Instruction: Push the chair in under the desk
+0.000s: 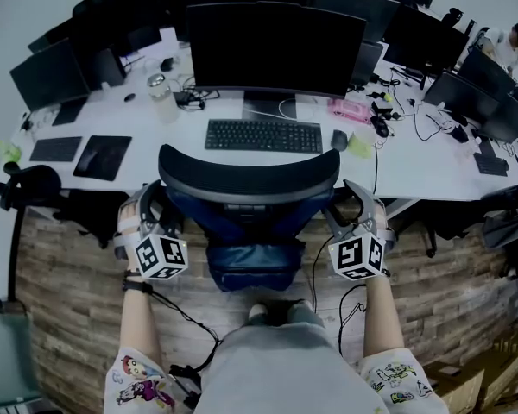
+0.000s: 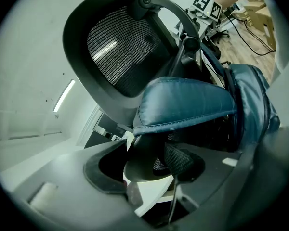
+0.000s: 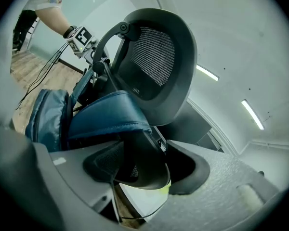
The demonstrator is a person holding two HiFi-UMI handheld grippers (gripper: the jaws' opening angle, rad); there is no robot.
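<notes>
A black office chair [image 1: 249, 178] with a curved mesh back and a blue cushion [image 1: 250, 253] stands in front of the white desk [image 1: 414, 166], its back level with the desk's near edge. My left gripper [image 1: 155, 205] clasps the left rim of the chair's back, and my right gripper [image 1: 350, 203] clasps the right rim. In the left gripper view the left gripper [image 2: 149, 165] has the dark rim between its pads, below the blue cushion [image 2: 188, 102]. The right gripper view shows the same for the right gripper [image 3: 144, 170], with the mesh back [image 3: 156, 57] above.
On the desk sit a large monitor [image 1: 276, 46], a keyboard [image 1: 263, 134] and a mouse [image 1: 339, 139]. Another black chair [image 1: 30, 184] stands at the left. Cables [image 1: 190, 317] trail over the wooden floor by my legs. More desks and a person [image 1: 505, 46] are far right.
</notes>
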